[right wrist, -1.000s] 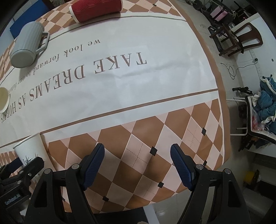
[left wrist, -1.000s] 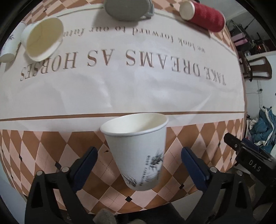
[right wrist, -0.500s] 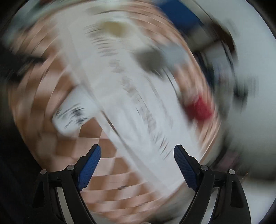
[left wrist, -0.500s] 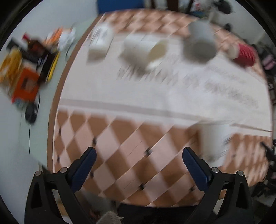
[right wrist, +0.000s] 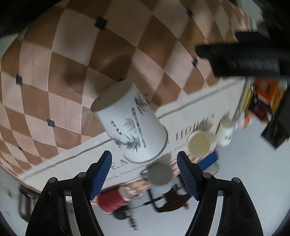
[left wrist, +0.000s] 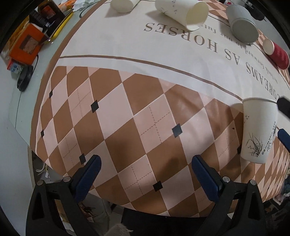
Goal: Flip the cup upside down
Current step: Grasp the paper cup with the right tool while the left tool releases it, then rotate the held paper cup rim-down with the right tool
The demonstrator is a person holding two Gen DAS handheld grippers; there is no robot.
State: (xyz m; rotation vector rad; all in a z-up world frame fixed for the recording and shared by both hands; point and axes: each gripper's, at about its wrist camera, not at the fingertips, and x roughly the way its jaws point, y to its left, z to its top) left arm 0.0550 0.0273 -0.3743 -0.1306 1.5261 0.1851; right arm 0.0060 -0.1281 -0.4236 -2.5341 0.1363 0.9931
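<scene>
A white paper cup with a grey plant print (left wrist: 258, 129) stands upright on the checked tablecloth (left wrist: 126, 118) at the right edge of the left wrist view. My left gripper (left wrist: 145, 168) is open and empty, well to the cup's left. In the right wrist view the picture is turned over: the same cup (right wrist: 129, 120) sits just beyond my open right gripper (right wrist: 144, 169), between the lines of the blue fingers (right wrist: 186, 174) without touching them. The right gripper's fingers (left wrist: 283, 138) show beside the cup in the left wrist view.
Lying on their sides at the table's far side are a white paper cup (left wrist: 183, 12), another white cup (left wrist: 124, 5), a grey mug (left wrist: 242, 24) and a red ribbed cup (left wrist: 277, 54). Orange boxes and clutter (left wrist: 27, 43) sit off the table's left edge.
My left gripper has swung left, away from the upright cup that stood between its fingers. My right gripper has rolled over and swung to face that cup.
</scene>
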